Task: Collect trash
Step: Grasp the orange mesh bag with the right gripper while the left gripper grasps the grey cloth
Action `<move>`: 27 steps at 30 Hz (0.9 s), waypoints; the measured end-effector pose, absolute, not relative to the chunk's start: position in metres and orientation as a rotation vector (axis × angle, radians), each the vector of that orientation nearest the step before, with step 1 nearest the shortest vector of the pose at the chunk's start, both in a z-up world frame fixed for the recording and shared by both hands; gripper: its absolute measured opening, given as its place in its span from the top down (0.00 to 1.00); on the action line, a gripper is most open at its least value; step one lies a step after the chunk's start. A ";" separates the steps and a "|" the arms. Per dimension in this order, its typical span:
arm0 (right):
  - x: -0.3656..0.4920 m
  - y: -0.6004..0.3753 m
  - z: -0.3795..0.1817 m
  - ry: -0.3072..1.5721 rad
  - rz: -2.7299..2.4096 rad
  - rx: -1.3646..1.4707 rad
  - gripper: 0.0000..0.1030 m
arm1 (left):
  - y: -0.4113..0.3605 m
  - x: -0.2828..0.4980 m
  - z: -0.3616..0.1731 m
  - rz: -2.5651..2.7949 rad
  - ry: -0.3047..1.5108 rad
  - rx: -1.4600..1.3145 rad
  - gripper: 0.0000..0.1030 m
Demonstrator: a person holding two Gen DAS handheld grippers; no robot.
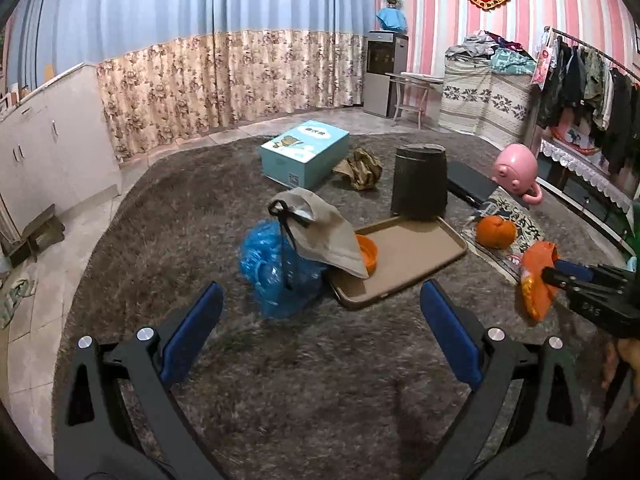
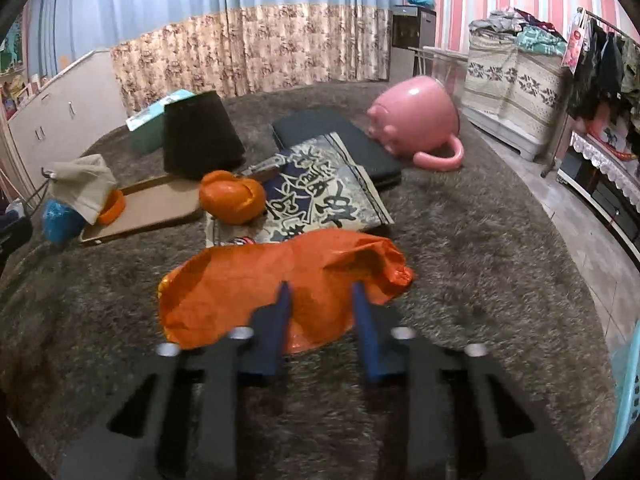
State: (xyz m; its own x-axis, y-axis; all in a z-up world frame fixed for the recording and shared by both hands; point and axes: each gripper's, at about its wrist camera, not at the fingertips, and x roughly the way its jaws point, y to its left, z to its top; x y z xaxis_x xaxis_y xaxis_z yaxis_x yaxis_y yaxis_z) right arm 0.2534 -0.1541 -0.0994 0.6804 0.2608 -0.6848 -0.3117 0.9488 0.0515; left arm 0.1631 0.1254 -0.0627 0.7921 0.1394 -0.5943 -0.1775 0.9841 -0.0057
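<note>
A crumpled orange snack wrapper (image 2: 240, 280) lies on the shaggy grey carpet, and my right gripper (image 2: 321, 292) is shut on its near edge, a fold pinched between the blue pads. The left wrist view shows the same wrapper (image 1: 534, 280) at the right gripper's tip (image 1: 550, 274). My left gripper (image 1: 322, 285) stands wide open over the carpet with nothing between its fingers. Just ahead of it are a blue plastic bag (image 1: 272, 272) and a beige drawstring pouch (image 1: 320, 228). An orange peel (image 1: 370, 254) sits on a brown tray (image 1: 416, 256). A peeled mandarin (image 2: 232, 198) rests beside a printed packet (image 2: 320, 192).
A dark upturned bin (image 1: 420, 180) stands behind the tray. A teal box (image 1: 304, 152), crumpled camouflage cloth (image 1: 360, 166), a pink pig-shaped mug (image 2: 416, 120) on its side and a flat black case (image 2: 320, 128) lie further back. White cabinets stand left, a clothes rack right.
</note>
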 end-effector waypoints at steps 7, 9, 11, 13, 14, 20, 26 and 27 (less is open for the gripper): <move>0.245 -0.183 -0.079 0.708 0.295 -0.006 0.98 | 0.131 0.175 -0.061 0.200 0.630 -0.047 0.07; 0.247 -0.186 -0.078 0.708 0.288 -0.001 0.98 | 0.132 0.182 -0.059 0.206 0.631 -0.037 0.07; 0.250 -0.187 -0.079 0.712 0.282 -0.014 0.98 | 0.137 0.190 -0.058 0.215 0.624 -0.047 0.07; 0.250 -0.187 -0.081 0.708 0.275 -0.018 0.97 | 0.141 0.199 -0.058 0.238 0.631 -0.042 0.11; 0.250 -0.187 -0.082 0.709 0.272 -0.016 0.97 | 0.142 0.204 -0.058 0.241 0.641 -0.036 0.19; 0.251 -0.190 -0.082 0.697 0.230 -0.005 0.44 | 0.141 0.223 -0.059 0.215 0.676 -0.028 0.57; 0.255 -0.182 -0.087 0.711 0.263 0.001 0.26 | 0.134 0.228 -0.056 0.185 0.670 -0.016 0.78; 0.259 -0.177 -0.091 0.728 0.274 -0.006 0.26 | 0.133 0.226 -0.054 0.185 0.664 -0.019 0.79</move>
